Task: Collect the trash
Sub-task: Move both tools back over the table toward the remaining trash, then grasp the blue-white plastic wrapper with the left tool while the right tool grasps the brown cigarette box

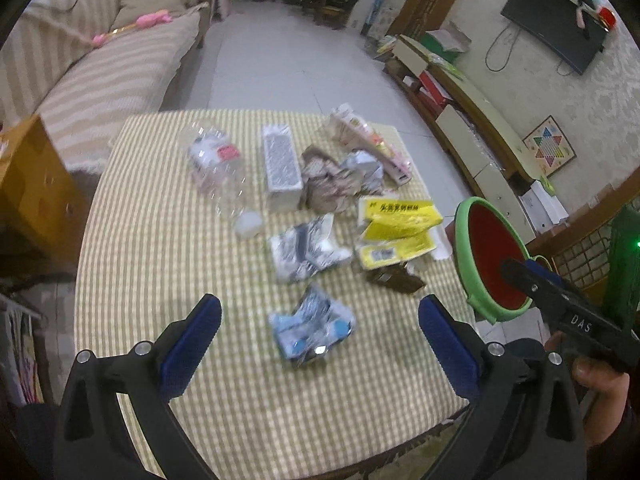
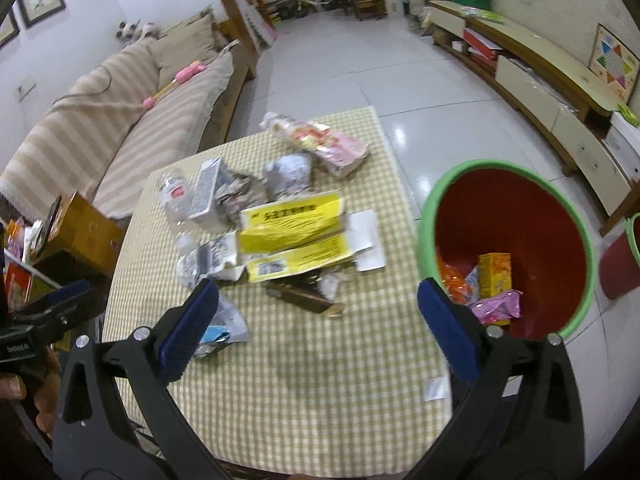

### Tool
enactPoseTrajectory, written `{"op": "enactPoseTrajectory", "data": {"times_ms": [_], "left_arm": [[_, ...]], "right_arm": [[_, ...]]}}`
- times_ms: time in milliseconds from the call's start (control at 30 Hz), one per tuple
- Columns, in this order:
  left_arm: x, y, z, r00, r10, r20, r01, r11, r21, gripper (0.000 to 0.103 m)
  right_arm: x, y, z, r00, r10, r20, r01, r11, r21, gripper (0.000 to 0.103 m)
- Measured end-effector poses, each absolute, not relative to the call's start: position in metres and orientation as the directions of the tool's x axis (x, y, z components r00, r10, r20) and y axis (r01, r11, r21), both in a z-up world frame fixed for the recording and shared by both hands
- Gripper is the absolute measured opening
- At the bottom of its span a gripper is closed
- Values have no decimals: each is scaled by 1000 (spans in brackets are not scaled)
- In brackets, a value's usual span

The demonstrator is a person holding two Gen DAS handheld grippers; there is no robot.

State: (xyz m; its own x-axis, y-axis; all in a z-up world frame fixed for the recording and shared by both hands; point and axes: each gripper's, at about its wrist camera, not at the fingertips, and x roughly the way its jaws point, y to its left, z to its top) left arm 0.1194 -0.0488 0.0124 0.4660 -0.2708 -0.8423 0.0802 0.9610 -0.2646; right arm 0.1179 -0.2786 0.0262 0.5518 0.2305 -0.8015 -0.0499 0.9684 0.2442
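Overhead, the left gripper (image 1: 320, 322) hung above the near part of the counter (image 1: 140, 240), its blue-padded fingers (image 1: 192, 344) spread wide with nothing between them. Directly below lay a crumpled blue-and-white wrapper (image 1: 310, 330), with a second crumpled grey-and-white wrapper (image 1: 306, 252) just beyond it. The right gripper (image 2: 318, 322) was likewise wide apart and empty, held over the counter's right-hand side. The trash sat scattered across the yellow checked cloth: a flattened yellow carton (image 2: 294, 236) near the middle, a dark brown packet (image 2: 304, 298) just in front of it, a clear plastic bottle (image 1: 216, 168) lying on its side at the left with a grey rectangular box (image 1: 280, 168) beside it, a wad of crumpled paper (image 1: 326, 178), and a pink-printed bag (image 2: 324, 144) at the far edge. A red bin with a green rim (image 2: 508, 248) stood on the floor just beside the counter's right edge, already holding an orange carton (image 2: 495, 274) and a pink wrapper (image 2: 498, 306).
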Motion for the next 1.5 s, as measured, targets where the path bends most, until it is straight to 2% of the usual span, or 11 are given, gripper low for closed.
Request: {"op": "enactPoseTrajectory", "data": {"times_ms": [333, 800, 900, 1167, 1367, 1400, 1500], "left_arm": [[109, -52, -27, 384, -296, -875, 76, 954, -290, 95], [128, -76, -83, 277, -226, -934, 149, 970, -191, 93], [135, -79, -97, 255, -209, -944, 164, 972, -170, 89], [153, -87, -123, 229, -161, -960, 201, 973, -115, 87], [165, -93, -134, 241, -136, -961, 239, 968, -78, 86], [167, -94, -134, 247, -129, -960, 240, 968, -68, 84], [172, -97, -132, 273, -104, -956, 236, 971, -38, 64]], "right_arm": [[116, -259, 8, 500, 205, -841, -99, 979, 179, 98], [135, -235, -43, 421, 140, -896, -180, 981, 68, 98], [143, -231, -54, 410, 129, -903, -201, 978, 48, 95], [161, -226, -81, 373, 104, -922, -219, 975, 21, 87], [166, -221, -94, 340, 100, -935, -235, 972, 19, 75], [168, -221, -95, 335, 98, -937, -236, 972, 18, 71], [166, -219, -96, 350, 88, -932, -240, 971, 2, 65]]}}
